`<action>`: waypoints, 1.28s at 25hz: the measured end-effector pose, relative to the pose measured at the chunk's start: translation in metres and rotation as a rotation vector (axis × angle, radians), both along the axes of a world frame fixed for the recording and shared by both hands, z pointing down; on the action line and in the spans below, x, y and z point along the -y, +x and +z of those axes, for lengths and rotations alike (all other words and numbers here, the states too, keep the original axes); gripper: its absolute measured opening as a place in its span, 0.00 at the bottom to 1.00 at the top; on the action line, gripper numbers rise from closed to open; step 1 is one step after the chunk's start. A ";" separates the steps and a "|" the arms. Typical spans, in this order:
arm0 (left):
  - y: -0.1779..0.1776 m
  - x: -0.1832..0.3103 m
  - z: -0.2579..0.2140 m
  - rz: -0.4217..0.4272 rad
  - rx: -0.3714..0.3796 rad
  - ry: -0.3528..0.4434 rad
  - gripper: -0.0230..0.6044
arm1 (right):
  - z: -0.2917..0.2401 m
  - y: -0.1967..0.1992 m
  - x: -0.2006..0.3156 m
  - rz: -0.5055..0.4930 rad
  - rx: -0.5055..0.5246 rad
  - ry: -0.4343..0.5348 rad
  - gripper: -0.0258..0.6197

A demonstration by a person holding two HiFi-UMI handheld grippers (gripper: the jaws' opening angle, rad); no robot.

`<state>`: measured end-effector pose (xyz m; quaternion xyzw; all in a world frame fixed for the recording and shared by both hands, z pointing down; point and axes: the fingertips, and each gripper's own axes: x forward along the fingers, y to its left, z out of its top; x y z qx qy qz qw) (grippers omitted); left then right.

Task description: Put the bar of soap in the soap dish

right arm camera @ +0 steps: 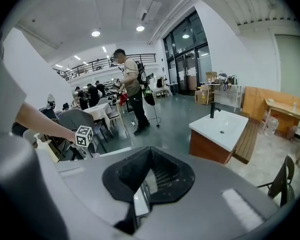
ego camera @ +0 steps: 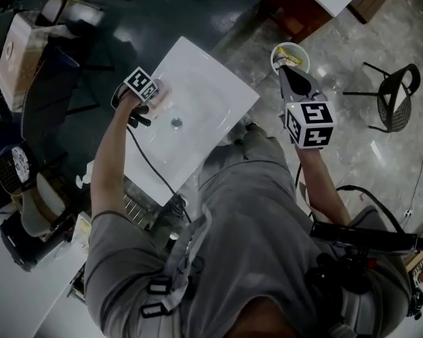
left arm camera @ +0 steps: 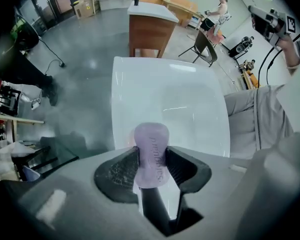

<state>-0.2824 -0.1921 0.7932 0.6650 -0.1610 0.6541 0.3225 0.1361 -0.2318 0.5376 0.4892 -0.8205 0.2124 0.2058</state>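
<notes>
Left gripper (left arm camera: 152, 160) is pinching one purple bar of soap (left arm camera: 151, 141), held above one white basin (left arm camera: 190, 99); right gripper (right arm camera: 147, 181) is pressed together, empty, near one round white container (ego camera: 290, 55). Risk judged: a slick bar gripped at its lower part only; slippage into the basin if tilted. No soap dish is identified with certainty; two grippers counted.

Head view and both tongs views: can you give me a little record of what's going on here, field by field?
left side: left tongs shut on the lilac bar of soap
soap's place: held above the white sink
right side: right tongs shut, nothing between them
near the right tongs: a round white bowl, off the sink
task: soap not yet set down
</notes>
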 end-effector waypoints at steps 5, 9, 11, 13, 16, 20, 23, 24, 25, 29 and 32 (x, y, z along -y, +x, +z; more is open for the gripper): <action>-0.004 -0.004 0.011 -0.005 0.007 -0.030 0.31 | 0.005 -0.001 -0.004 -0.005 -0.011 -0.016 0.04; -0.008 -0.010 0.018 -0.011 0.006 -0.046 0.32 | 0.010 0.000 -0.004 -0.003 -0.017 -0.026 0.04; -0.006 -0.013 0.018 0.003 0.001 -0.049 0.32 | 0.010 -0.002 -0.003 -0.006 -0.017 -0.029 0.04; -0.003 -0.013 0.018 0.018 -0.002 -0.055 0.33 | 0.009 -0.005 -0.002 -0.011 -0.016 -0.023 0.04; -0.002 -0.012 0.014 0.041 0.025 -0.052 0.39 | 0.004 -0.014 -0.001 -0.027 -0.011 -0.012 0.04; -0.007 -0.005 0.006 0.038 0.040 -0.005 0.39 | -0.002 -0.027 -0.003 -0.057 -0.002 0.000 0.04; -0.010 0.005 0.000 0.014 0.042 0.047 0.39 | -0.003 -0.034 -0.005 -0.076 0.002 0.005 0.04; -0.010 0.008 -0.003 0.010 0.042 0.066 0.39 | -0.003 -0.035 -0.006 -0.082 0.003 0.005 0.04; -0.010 0.011 -0.007 0.005 0.040 0.087 0.39 | -0.003 -0.037 -0.007 -0.088 0.004 0.006 0.04; -0.011 0.031 -0.037 -0.047 0.022 0.239 0.39 | -0.009 -0.050 -0.012 -0.114 0.012 0.010 0.04; -0.014 0.050 -0.075 -0.109 -0.007 0.387 0.39 | -0.019 -0.066 -0.013 -0.144 0.026 0.025 0.04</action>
